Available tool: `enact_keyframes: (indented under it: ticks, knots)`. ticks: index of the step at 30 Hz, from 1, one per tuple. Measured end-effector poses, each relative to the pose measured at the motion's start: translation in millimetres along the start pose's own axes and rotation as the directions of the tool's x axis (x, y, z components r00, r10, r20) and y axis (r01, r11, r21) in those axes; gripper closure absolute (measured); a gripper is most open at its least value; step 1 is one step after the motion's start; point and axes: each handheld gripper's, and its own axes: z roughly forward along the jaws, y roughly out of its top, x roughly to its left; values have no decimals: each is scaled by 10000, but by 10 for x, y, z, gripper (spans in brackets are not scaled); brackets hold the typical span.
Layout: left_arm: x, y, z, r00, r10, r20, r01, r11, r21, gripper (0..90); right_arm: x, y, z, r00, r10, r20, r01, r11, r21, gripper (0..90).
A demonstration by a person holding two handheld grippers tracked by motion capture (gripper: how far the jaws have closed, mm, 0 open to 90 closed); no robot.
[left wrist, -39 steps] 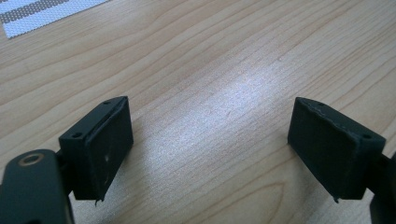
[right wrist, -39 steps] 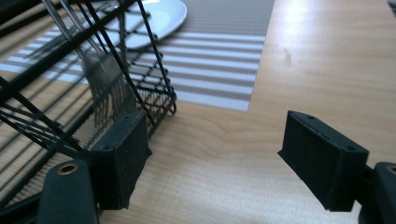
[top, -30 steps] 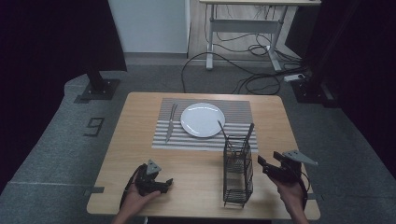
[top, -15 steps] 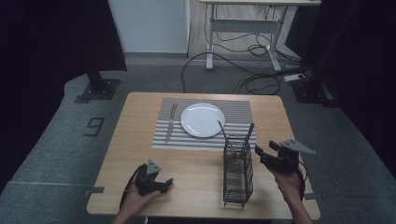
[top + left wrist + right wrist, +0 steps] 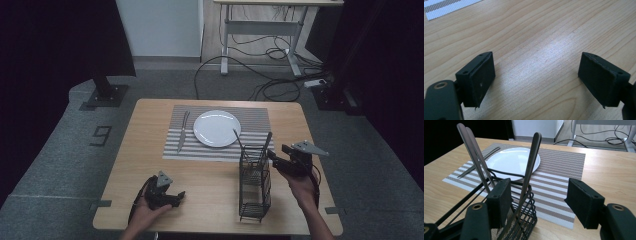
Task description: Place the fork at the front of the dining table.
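While three utensils stand in one caddy, one plate lies beyond.

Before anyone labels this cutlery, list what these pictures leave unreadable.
- Working ends of the utensil handles: right gripper view, hidden down in the wire caddy and behind the right gripper.
- Utensil on the placemat: high view, too small to tell its type.
- Left gripper: left gripper view, body cut off by the bottom edge.

I identify a lab: black curtains, grey carpet, loose floor cables, a desk frame at the far side.
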Motion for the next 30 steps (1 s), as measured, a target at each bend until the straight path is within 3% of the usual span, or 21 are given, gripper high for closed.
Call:
enact_keyframes:
  ticks: [14, 20, 27, 30]
  knots:
    - [0, 0, 0, 10000, 7, -6, -7, 10000, -3, 140, -23, 67, 192, 9997, 173, -169, -169, 9996, 217, 436]
    - [1, 0, 0, 10000, 11, -6, -11, 10000, 0, 140, 6, 65, 287, 9993, 0, -362, 16, 9991, 431, 446]
    - [0, 0, 0, 10000, 7, -5, -7, 10000, -2, 140, 20, 54, 326, 9986, -68, -529, 97, 9984, 549, 587]
    - [0, 0, 0, 10000, 7, -5, -7, 10000, -3, 140, 38, 55, 316, 9978, -318, -584, 349, 9979, 537, 657]
